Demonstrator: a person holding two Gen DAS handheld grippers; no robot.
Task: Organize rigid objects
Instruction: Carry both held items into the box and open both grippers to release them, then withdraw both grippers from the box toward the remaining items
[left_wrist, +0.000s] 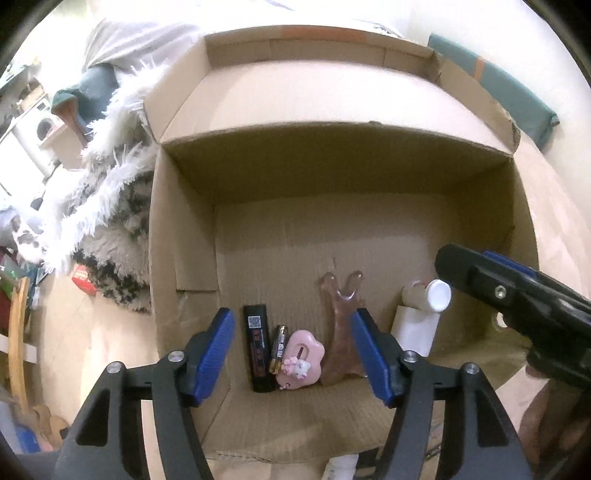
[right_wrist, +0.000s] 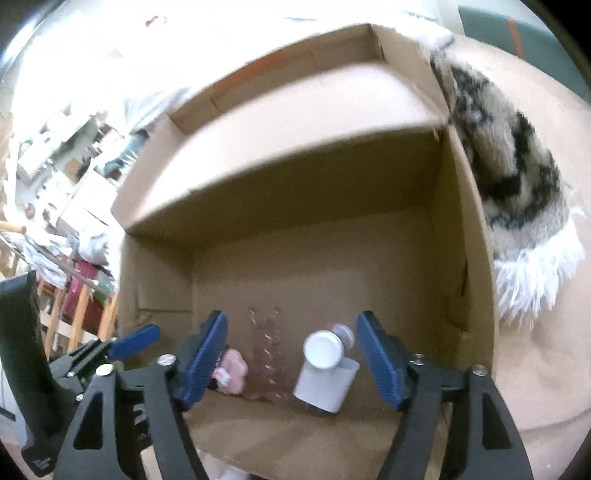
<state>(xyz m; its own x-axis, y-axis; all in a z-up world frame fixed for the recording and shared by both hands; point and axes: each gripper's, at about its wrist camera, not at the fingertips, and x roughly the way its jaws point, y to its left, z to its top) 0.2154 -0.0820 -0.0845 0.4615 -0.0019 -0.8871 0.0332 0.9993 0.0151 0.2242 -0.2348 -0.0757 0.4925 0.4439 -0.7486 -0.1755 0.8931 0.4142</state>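
an open cardboard box (left_wrist: 184, 229) fills the middle of both views, its flaps folded out toward the top of the frame. in the left wrist view, a row of small things is seen along the near edge of the box floor, low in the frame: a black bar (left_wrist: 258, 347) at the left, a battery (left_wrist: 279, 349) just beside it, then a pink charm (left_wrist: 301, 360), then a translucent brown y-shaped piece (left_wrist: 341, 328), and at the right a white bottle (left_wrist: 421, 317) with its round cap (left_wrist: 439, 294) turned toward the camera. the left gripper (left_wrist: 293, 350) is held above this row with its blue pads (left_wrist: 216, 347) apart; the bar, battery and charm are framed between them, and no pad is seen pressing on anything. the right gripper (right_wrist: 291, 358) is shown in its own view with its pads (right_wrist: 380, 360) set wide apart over the bottle (right_wrist: 325, 384); the bottle lies between them, touched by neither pad. the charm (right_wrist: 234, 374) and the brown piece (right_wrist: 266, 354) are seen blurred at lower centre, left of the bottle. in the left wrist view the right gripper enters from the right edge, near the cap. a shaggy black-and-white rug (left_wrist: 114, 229) lies just beside the box at the left of the left wrist view, and a teal cushion (left_wrist: 498, 88) is seen at upper right.
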